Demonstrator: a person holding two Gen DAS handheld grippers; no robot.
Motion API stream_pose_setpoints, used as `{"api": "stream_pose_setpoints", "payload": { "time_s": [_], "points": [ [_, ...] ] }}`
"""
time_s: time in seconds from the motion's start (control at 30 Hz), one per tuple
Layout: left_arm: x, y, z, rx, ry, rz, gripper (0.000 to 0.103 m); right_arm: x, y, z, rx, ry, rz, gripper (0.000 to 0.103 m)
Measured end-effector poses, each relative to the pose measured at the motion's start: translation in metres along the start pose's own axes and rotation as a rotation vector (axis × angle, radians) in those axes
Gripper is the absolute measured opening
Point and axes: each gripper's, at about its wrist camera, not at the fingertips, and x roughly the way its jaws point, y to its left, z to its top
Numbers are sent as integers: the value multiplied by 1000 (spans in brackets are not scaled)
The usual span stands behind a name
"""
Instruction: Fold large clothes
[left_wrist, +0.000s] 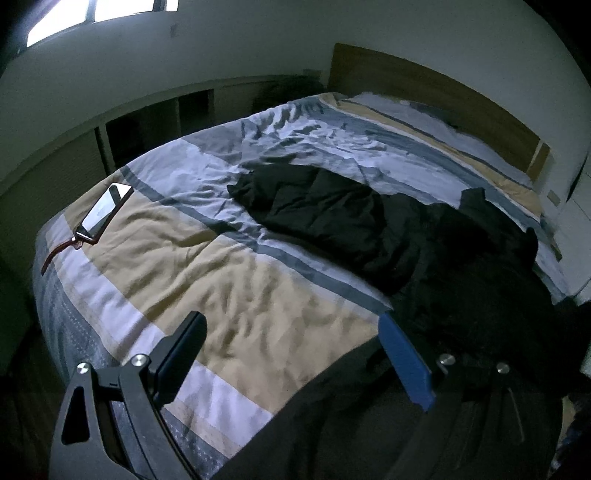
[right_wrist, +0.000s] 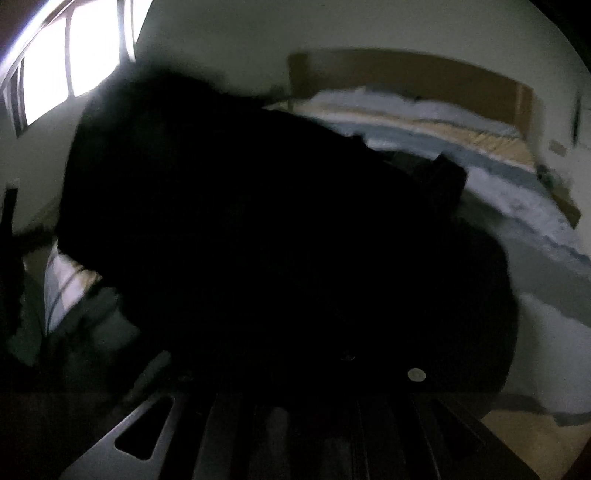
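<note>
A large black garment (left_wrist: 332, 214) lies crumpled across the right half of the striped bed cover (left_wrist: 221, 266). Part of it runs down to the near edge, beside my left gripper's blue-padded finger. My left gripper (left_wrist: 299, 343) hovers open over the beige stripe, with only the cover showing between its fingers. In the right wrist view the black garment (right_wrist: 258, 221) hangs lifted right in front of the camera and fills most of the picture. My right gripper (right_wrist: 295, 387) is shut on that cloth, and the dark fabric hides its fingertips.
A phone (left_wrist: 105, 212) with a red strap lies on the bed's near left corner. A wooden headboard (left_wrist: 424, 92) stands at the far end against the wall. Low shelving (left_wrist: 147, 122) runs along the left wall under a bright window (right_wrist: 74, 62).
</note>
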Motion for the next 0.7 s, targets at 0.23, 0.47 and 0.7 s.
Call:
{"api": "stream_pose_setpoints", "payload": {
  "time_s": [0.23, 0.47, 0.7],
  "points": [
    [-33, -33, -5, 67, -1, -62, 95, -7, 18, -24, -28, 70, -23, 22],
    [-55, -110, -15, 196, 6, -163, 95, -54, 24, -34, -1, -5, 39, 68],
    [-51, -205, -45, 330, 44, -277, 95, -86, -7, -44, 70, -66, -1, 70]
  ]
}}
